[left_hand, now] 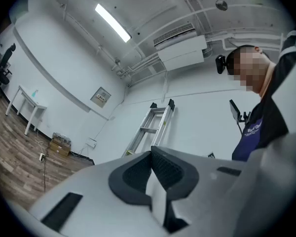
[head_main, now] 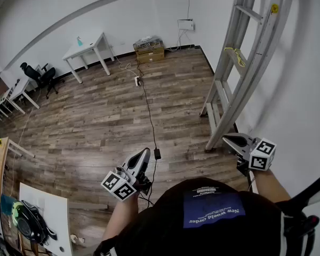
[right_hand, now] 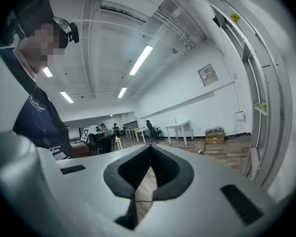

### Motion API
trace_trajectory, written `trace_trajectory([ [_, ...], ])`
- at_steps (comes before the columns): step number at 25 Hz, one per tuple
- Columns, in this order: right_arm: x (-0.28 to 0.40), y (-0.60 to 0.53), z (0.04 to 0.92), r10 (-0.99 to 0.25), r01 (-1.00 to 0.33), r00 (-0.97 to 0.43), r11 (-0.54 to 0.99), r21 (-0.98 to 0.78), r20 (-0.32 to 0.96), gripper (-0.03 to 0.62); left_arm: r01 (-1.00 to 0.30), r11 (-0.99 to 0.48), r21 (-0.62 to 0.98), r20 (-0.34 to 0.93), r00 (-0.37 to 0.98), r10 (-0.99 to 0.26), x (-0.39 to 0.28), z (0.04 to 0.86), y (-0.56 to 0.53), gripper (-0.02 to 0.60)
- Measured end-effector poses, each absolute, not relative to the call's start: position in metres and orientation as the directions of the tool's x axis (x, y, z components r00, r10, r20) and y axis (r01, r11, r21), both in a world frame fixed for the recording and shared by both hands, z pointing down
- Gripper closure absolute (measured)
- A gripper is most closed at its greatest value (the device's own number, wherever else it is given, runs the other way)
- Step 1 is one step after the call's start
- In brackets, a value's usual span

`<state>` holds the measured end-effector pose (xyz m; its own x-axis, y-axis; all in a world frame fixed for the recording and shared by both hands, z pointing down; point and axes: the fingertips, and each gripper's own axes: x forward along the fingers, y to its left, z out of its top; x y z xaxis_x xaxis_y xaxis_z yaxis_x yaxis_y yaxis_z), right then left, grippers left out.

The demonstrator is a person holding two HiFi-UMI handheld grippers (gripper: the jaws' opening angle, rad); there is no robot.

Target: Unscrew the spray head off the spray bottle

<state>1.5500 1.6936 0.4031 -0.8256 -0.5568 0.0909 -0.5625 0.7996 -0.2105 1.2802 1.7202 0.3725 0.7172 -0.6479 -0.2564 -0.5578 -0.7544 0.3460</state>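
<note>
2 closed grippers (head_main: 143,154) (head_main: 228,139), 1 ladder (head_main: 240,63)

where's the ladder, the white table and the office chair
ladder (head_main: 258,41): head view, on its side rail
white table (head_main: 88,46): head view, on the bare tabletop
office chair (head_main: 44,76): head view, on the seat

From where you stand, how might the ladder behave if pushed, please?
The ladder leans against the wall, so a sideways push could probably tip it. It looks metal, so likely stiff; its length suggests awkward lifting.
</note>
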Motion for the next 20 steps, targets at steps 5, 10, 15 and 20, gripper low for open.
trace_trajectory([
  [5, 1.507, 1.688, 0.396, -0.556, -0.560, -0.827, 0.799, -0.220, 0.086, 0.599, -0.553, -0.756, 0.351, -0.255, 0.720, -0.645, 1.244, 0.376, 1.716, 0.577],
  [10, 1.471, 1.679, 0.399, -0.551, -0.557, -0.830, 0.805, -0.205, 0.090, 0.598, -0.548, -0.755, 0.360, -0.251, 0.723, -0.644, 1.207, 0.381, 1.711, 0.577],
  [15, 1.435, 1.669, 0.406, -0.531, -0.539, -0.842, 0.817, -0.205, 0.096, 0.599, -0.560, -0.745, 0.364, -0.238, 0.717, -0.655, 1.173, 0.389, 1.708, 0.577],
  [20, 1.412, 1.642, 0.412, -0.501, -0.511, -0.859, 0.825, -0.241, 0.107, 0.597, -0.591, -0.706, 0.392, -0.227, 0.681, -0.696, 1.145, 0.392, 1.690, 0.577],
])
